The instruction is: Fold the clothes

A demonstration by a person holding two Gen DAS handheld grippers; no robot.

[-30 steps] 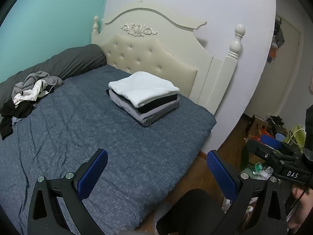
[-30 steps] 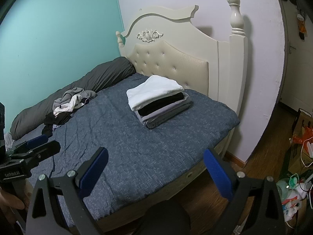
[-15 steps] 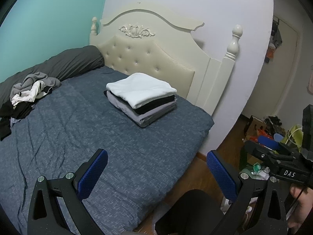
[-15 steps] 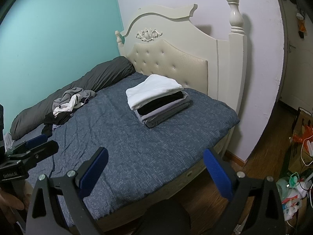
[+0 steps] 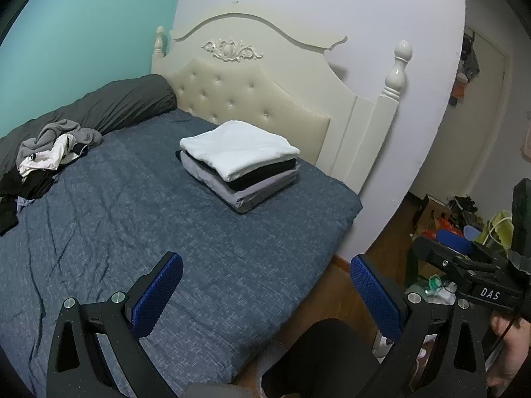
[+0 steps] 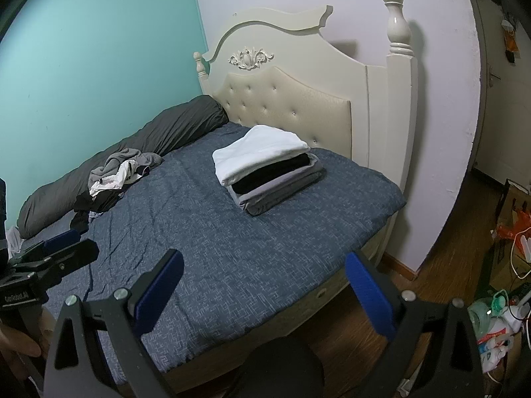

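A neat stack of folded clothes [image 5: 240,162] [image 6: 267,165], white on top, black and grey below, sits on the blue bed [image 5: 139,232] [image 6: 232,242] near the headboard. A crumpled heap of unfolded clothes [image 5: 49,152] [image 6: 119,172] lies at the far left by a dark grey rolled duvet [image 5: 109,106]. My left gripper [image 5: 265,282] hovers open over the bed's near edge, holding nothing. My right gripper [image 6: 264,282] is open and empty too, above the bed's front corner. Each gripper shows at the edge of the other's view.
A cream tufted headboard [image 5: 252,99] [image 6: 288,106] with a tall post stands behind the bed. Wooden floor [image 6: 448,265] lies to the right, with bags and clutter [image 5: 464,222] [image 6: 497,318]. A dark rounded shape [image 6: 278,368] sits below the grippers. A hand [image 5: 507,345] holds the right tool.
Both views have shifted slightly; the bed and folded stack sit a touch lower left in the left wrist view. Both grippers stay open and empty.
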